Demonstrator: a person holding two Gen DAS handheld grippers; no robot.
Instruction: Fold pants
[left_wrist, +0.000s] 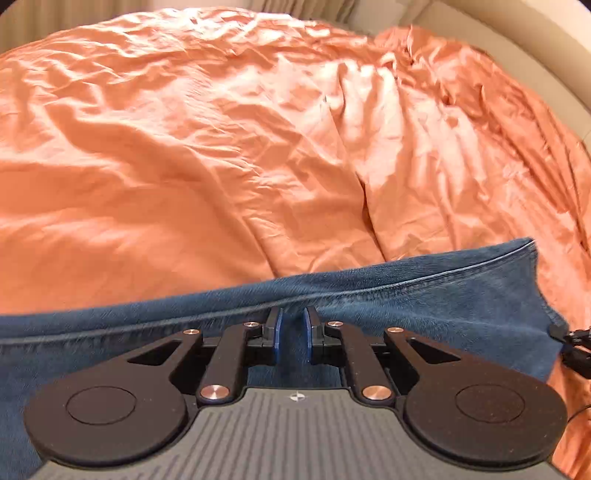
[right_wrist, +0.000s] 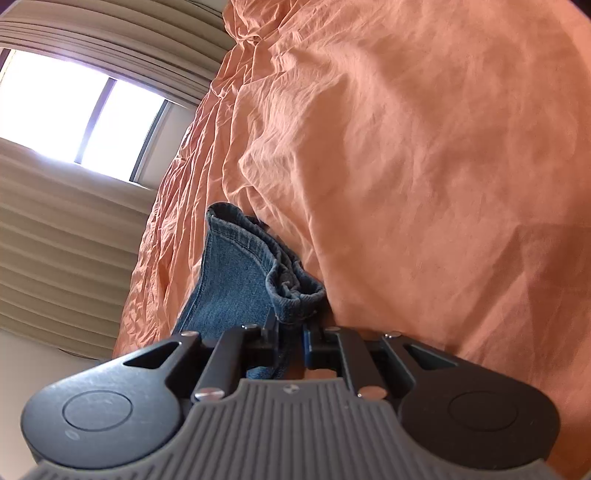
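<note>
Blue denim pants (left_wrist: 406, 295) lie as a long band across the near part of an orange bed sheet (left_wrist: 221, 147). My left gripper (left_wrist: 293, 326) is shut on the band's long seamed edge, with denim pinched between its blue pads. At the band's right end, a small part of my right gripper (left_wrist: 572, 343) shows at the picture's edge. In the right wrist view the pants (right_wrist: 236, 280) end in stacked leg hems (right_wrist: 295, 291). My right gripper (right_wrist: 291, 332) is shut on the denim just below those hems.
The crumpled orange sheet (right_wrist: 424, 166) covers the bed and hangs over its side. A bright window (right_wrist: 74, 110) and beige curtains (right_wrist: 55, 240) stand beyond the bed. A pale wall (left_wrist: 517, 29) runs behind the bed's far right corner.
</note>
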